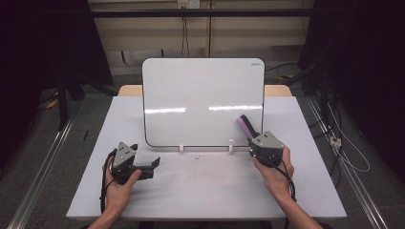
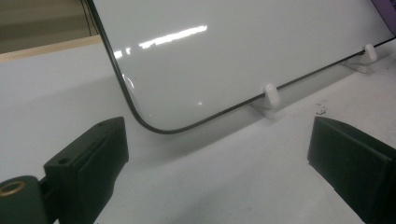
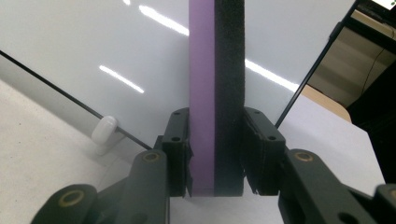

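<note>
We take the whiteboard point(image 1: 203, 100) as our landmark: it stands tilted back on two small white feet point(image 1: 181, 148) near the far half of the table point(image 1: 205, 191), its surface blank and catching streaks of ceiling light. Our right gripper point(image 1: 250, 137) sits at the board's lower right corner, and its jaws are clamped on the eraser point(image 1: 246, 125), a block with a purple body and a black felt face. In the right gripper view the eraser point(image 3: 215, 93) stands up between the two pads, purple half on one side and black half on the other, with the board point(image 3: 93, 46) right behind it and one foot point(image 3: 103, 130) to the lower left. From the high view the eraser rises from the gripper and overlaps the board's bottom right area; we cannot tell whether the felt touches the surface. Our left gripper point(image 1: 154, 164) rests in front of the board's lower left corner, a little apart from it, jaws wide apart with nothing between them. In the left gripper view those jaws frame bare table, with the board's rounded corner point(image 2: 140, 116) just beyond.
</note>
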`<action>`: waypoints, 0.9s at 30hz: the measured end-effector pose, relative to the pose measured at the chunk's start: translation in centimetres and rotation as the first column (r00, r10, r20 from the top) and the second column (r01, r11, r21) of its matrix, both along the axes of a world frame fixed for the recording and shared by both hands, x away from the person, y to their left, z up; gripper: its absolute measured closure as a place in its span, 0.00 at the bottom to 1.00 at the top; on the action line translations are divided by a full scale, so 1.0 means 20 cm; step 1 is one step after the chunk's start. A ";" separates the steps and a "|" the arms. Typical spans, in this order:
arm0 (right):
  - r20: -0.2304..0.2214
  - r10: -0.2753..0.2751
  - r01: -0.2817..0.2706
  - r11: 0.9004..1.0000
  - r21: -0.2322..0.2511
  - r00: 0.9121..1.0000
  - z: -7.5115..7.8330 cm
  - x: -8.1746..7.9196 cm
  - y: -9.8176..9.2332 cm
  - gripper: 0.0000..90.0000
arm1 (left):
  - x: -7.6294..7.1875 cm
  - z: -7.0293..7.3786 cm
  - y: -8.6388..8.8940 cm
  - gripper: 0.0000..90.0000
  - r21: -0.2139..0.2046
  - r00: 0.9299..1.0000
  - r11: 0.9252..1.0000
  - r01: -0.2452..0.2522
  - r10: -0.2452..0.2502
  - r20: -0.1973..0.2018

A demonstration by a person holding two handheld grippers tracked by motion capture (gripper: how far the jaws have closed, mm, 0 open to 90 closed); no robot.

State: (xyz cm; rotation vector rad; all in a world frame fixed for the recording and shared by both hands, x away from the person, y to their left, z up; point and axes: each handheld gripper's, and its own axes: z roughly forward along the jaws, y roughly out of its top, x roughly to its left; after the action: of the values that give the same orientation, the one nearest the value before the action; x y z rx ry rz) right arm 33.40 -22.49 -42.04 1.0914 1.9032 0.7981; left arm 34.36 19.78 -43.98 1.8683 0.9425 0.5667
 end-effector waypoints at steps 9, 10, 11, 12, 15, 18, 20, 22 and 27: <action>-0.041 0.020 -0.014 0.987 0.163 0.999 -0.02 0.02 -0.05 0.50 | 0.01 0.01 0.02 0.06 -0.010 1.000 1.000 0.000 0.000 -0.002; -0.042 0.010 -0.002 0.984 0.180 0.999 -0.02 0.02 -0.05 0.45 | 0.01 0.01 0.02 0.06 -0.007 1.000 1.000 0.001 -0.001 -0.001; -0.040 0.010 -0.001 0.979 0.205 0.999 -0.02 0.02 -0.06 0.37 | 0.01 0.01 0.03 0.06 -0.006 1.000 1.000 -0.001 0.001 -0.002; -0.040 0.010 -0.001 0.972 0.233 0.999 -0.03 0.02 -0.07 0.33 | 0.01 0.01 0.03 0.06 -0.011 1.000 1.000 -0.004 0.004 -0.004; -0.035 0.008 0.002 0.958 0.288 0.999 -0.03 0.01 -0.09 0.26 | 0.02 0.01 0.04 0.06 -0.010 1.000 1.000 -0.013 0.013 -0.005; -0.046 0.010 0.006 0.940 0.341 0.999 -0.03 0.00 -0.12 0.18 | 0.01 0.01 0.05 0.06 -0.008 1.000 1.000 -0.020 0.020 -0.006; -0.045 0.017 0.000 0.934 0.357 0.999 -0.03 -0.01 -0.14 0.13 | 0.00 0.00 0.05 0.06 0.002 0.999 0.999 -0.037 0.037 -0.014; -0.028 0.020 -0.009 0.933 0.359 0.999 -0.03 -0.03 -0.15 0.12 | 0.00 0.00 0.06 0.06 0.008 0.999 0.999 -0.031 0.031 -0.022; -0.032 0.022 -0.007 0.918 0.396 0.999 -0.03 -0.09 -0.21 0.06 | -0.02 0.01 0.05 0.06 0.000 1.000 1.000 -0.021 0.021 -0.023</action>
State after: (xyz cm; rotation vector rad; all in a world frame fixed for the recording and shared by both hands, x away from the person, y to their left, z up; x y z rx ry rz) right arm 31.56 -26.74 -42.55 1.3405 1.8241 1.2177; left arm 33.96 20.78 -43.83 1.8702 0.9777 0.5590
